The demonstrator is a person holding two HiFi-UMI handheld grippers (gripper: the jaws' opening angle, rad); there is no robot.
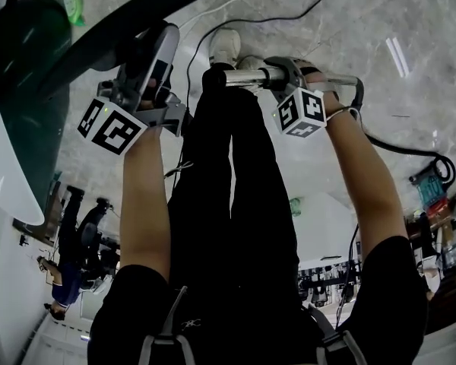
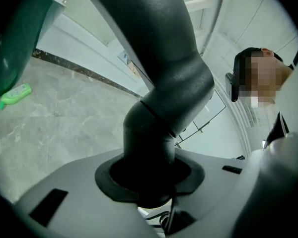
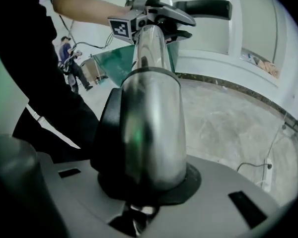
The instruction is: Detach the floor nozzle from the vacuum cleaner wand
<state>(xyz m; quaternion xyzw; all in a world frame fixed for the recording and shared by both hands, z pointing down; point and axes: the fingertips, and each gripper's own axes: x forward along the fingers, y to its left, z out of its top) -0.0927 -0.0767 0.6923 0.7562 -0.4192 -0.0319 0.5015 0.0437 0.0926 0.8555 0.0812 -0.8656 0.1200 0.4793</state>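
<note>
The black floor nozzle (image 1: 129,21) lies slanted across the top left of the head view. My left gripper (image 1: 153,67) is shut on its black elbow neck (image 2: 164,83), which fills the left gripper view and runs down between the jaws of the left gripper (image 2: 149,185). The chrome wand (image 1: 247,76) lies level at the centre, and my right gripper (image 1: 285,78) is shut on it. In the right gripper view the chrome wand (image 3: 151,108), with a black collar (image 3: 107,128), rises from between the jaws of the right gripper (image 3: 144,185). The join between wand and neck is hidden.
A green bottle (image 1: 72,0) lies on the marble floor (image 1: 380,21), also seen as a green bottle (image 2: 15,95). Cables (image 1: 289,12) and a white plug-like object (image 1: 225,44) lie ahead. A dark green panel (image 1: 23,74) stands at the left. A bystander (image 3: 69,58) stands further off.
</note>
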